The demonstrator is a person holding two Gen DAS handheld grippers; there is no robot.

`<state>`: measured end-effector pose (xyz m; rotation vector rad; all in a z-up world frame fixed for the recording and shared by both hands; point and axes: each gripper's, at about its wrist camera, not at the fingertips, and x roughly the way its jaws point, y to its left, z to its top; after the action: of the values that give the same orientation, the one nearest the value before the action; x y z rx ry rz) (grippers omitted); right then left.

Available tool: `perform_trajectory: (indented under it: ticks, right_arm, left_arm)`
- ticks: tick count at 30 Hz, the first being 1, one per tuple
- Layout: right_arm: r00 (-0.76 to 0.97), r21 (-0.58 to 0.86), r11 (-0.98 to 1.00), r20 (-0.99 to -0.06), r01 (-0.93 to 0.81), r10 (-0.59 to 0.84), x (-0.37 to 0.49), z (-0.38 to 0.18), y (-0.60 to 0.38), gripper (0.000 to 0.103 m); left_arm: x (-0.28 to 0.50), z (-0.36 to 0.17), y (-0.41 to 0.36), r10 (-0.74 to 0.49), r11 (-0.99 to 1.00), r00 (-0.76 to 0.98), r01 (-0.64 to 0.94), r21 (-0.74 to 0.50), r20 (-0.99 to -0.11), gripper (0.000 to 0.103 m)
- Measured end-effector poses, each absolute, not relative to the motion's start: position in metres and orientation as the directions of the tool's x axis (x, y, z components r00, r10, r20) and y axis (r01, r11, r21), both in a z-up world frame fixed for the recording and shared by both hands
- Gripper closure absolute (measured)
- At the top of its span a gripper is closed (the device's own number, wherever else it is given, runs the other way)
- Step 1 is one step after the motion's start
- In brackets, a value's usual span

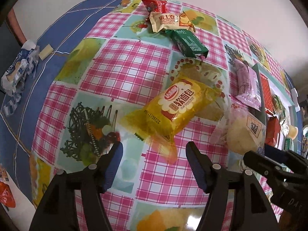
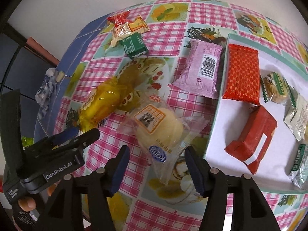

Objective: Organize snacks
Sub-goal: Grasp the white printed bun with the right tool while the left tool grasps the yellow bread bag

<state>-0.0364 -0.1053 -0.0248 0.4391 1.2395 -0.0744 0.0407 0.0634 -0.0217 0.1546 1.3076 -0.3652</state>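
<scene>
Your worktop [image 2: 173,28], under a pink checked cloth, carries the shallow white tray [image 2: 217,115]. Left of the tray lie the yellow bread packet [image 1: 173,107] and clear-wrapped pale bun [image 2: 159,127]. Both tools, left [image 1: 154,165] and right [image 2: 156,169], stand apart, gripping nothing. Next, probably close on the bun and carry it trayward.

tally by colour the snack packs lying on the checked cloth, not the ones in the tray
yellow soft bread pack: 1
clear-wrapped pale bun: 1
pink pack: 1
green pack: 1
cream swiss roll pack: 1
red pack: 1
orange-yellow pack: 1
total: 7
</scene>
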Motion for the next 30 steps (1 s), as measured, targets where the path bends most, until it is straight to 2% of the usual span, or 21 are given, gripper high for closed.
perform_trajectory:
  ticks: [9,15,25,30]
  right_arm:
    - [0.343,0.219,0.94,-0.931,0.261,0.122,-0.039,-0.015,-0.105,0.032]
    - [0.344,0.114,0.98,-0.938,0.165,0.051,-0.031,-0.01,-0.093,0.03]
    - [0.32,0.078,0.995,-0.946,0.064,0.054,-0.028,-0.022,-0.079,0.026]
    - [0.307,0.086,0.995,-0.949,0.043,0.069,-0.028,-0.029,-0.078,0.024]
  left_arm:
    - [0.044,-0.018,0.078,-0.185,0.939,0.225,0.328,-0.104,-0.957,0.034]
    - [0.047,-0.012,0.08,-0.181,0.936,0.234,0.34,-0.094,-0.955,0.034]
    - [0.052,-0.005,0.08,-0.181,0.927,0.253,0.368,-0.078,-0.95,0.034]
    - [0.056,-0.002,0.084,-0.183,0.928,0.268,0.364,-0.077,-0.946,0.025]
